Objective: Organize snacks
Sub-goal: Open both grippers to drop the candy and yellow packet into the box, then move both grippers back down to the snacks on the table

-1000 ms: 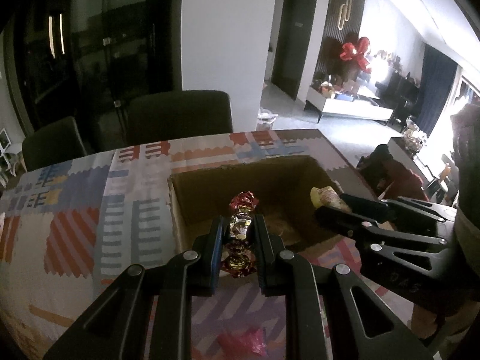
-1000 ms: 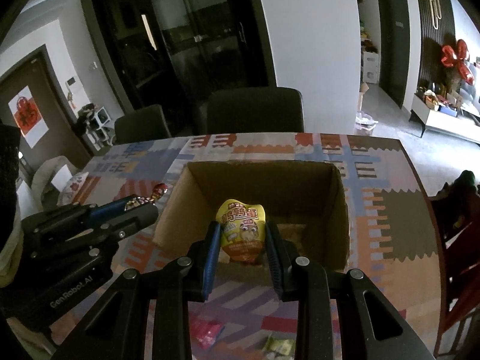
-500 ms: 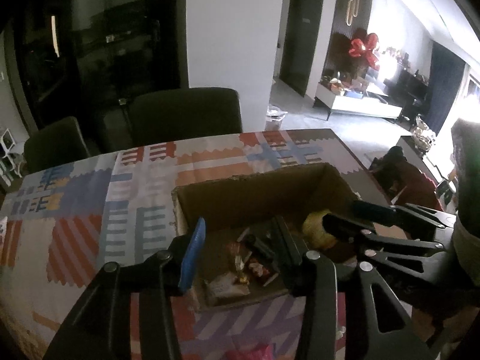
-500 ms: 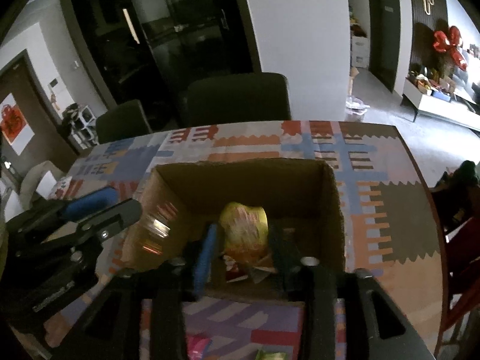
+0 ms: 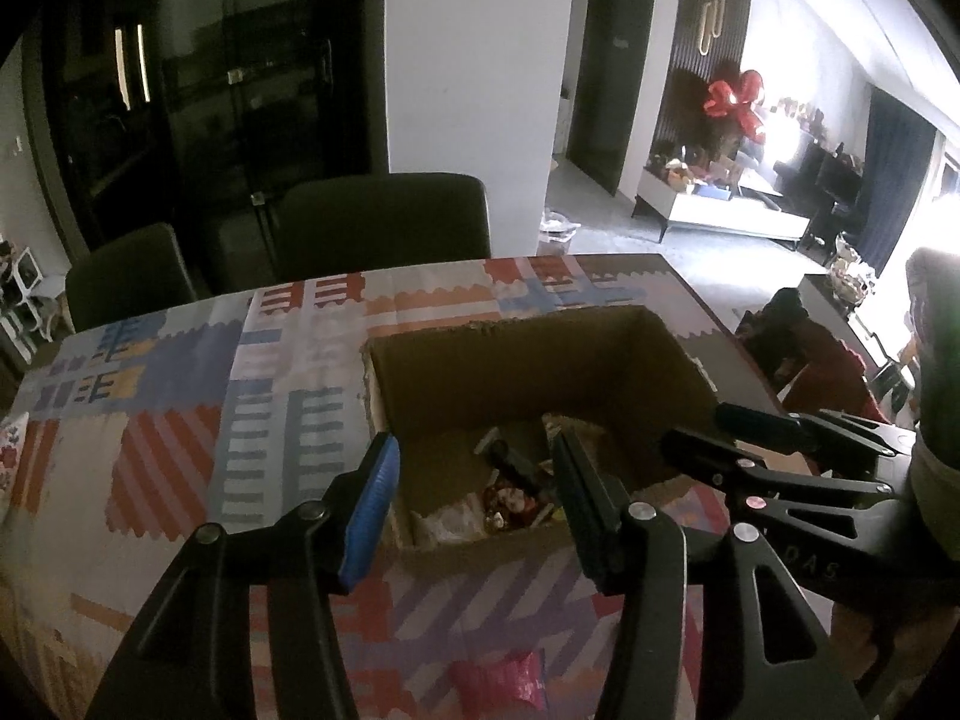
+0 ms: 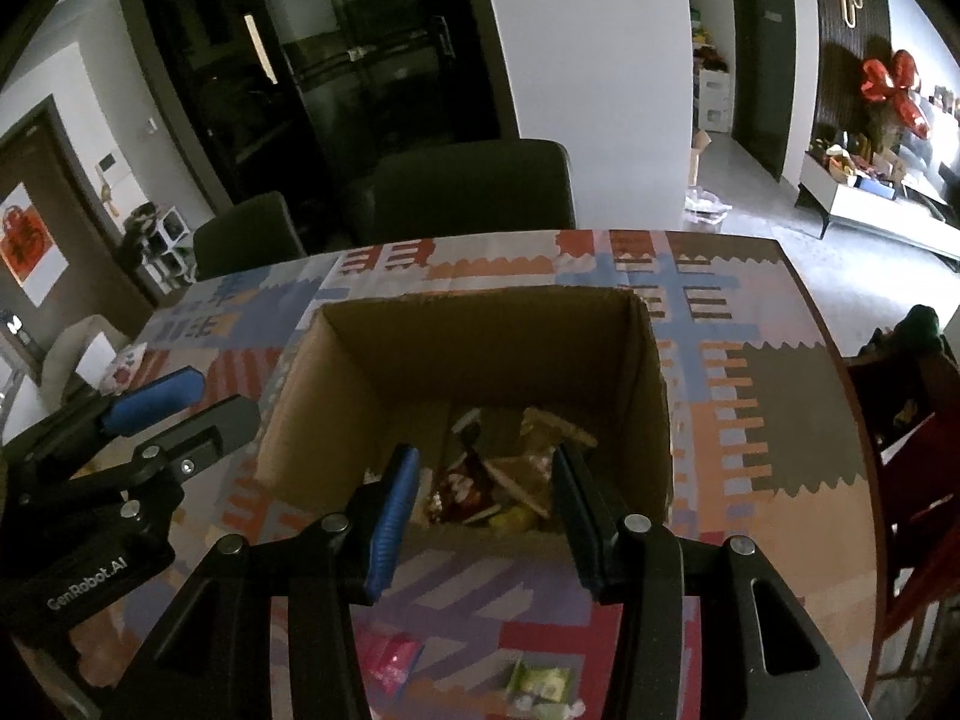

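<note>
Both grippers have let go since a sec ago: the foil-wrapped candy that sat between the left pads and the yellow packet between the right pads are gone from the jaws, dropped into the cardboard box (image 6: 480,354). Left gripper (image 5: 474,498) has just been opening, jaws apart w/ nothing between them, hovering over the box's near left corner. Right gripper (image 6: 483,498) also opened within the last sec, jaws spread and empty, poised over the box's near edge. Blue pad (image 6: 393,516) on the right gripper's left finger is clear to see; same on the left gripper.

Snacks (image 6: 510,474) now lie in a heap on the box floor, near side: red wrapper, yellow bits, pale packets. Print on them is too small to read. Box sits on a patchwork-pattern tablecloth (image 5: 180,420), open top.

Still outside the box, on the cloth close to the cameras: a pink packet (image 6: 390,657) and a green packet (image 6: 540,684) beside it; no legible text on either.

Readable writing: "GenRobot.AI" on the left gripper's body in the right wrist view; "DAS" upside down on the right gripper's body in the left wrist view. Red paper sign (image 6: 24,240) on the far door, character not legible.
</note>
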Demonstrator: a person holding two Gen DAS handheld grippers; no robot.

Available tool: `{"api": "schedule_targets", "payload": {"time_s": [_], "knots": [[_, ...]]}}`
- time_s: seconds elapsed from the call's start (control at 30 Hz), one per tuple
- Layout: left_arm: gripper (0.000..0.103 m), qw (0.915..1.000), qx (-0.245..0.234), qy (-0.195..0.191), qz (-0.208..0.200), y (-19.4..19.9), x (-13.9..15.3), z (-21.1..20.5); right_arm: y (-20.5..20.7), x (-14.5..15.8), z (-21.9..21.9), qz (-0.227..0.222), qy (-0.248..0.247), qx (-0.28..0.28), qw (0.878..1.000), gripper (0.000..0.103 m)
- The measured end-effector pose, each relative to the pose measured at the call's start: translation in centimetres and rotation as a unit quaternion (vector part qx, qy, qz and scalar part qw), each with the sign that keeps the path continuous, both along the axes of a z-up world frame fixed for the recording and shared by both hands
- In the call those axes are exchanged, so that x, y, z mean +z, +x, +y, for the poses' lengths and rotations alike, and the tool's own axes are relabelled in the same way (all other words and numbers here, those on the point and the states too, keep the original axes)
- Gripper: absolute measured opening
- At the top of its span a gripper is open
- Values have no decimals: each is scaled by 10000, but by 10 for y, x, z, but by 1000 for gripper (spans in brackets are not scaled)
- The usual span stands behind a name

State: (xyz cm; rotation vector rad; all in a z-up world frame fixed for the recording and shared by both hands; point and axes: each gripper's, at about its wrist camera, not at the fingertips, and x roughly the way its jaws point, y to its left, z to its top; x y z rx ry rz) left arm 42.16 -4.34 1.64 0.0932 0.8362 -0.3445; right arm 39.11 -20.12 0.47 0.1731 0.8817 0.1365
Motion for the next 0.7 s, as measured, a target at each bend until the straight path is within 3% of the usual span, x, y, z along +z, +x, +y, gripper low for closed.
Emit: {"api": "schedule_targets", "payload": {"time_s": [0.33, 0.7], "knots": [[53, 9994, 155, -228, -190, -40, 10, 17, -33, 0, 11, 25, 207, 196, 9996, 47], [54, 9993, 207, -296, 19, -84, -8, 35, -69, -14, 24, 98, 215, 194, 9995, 47]]}}
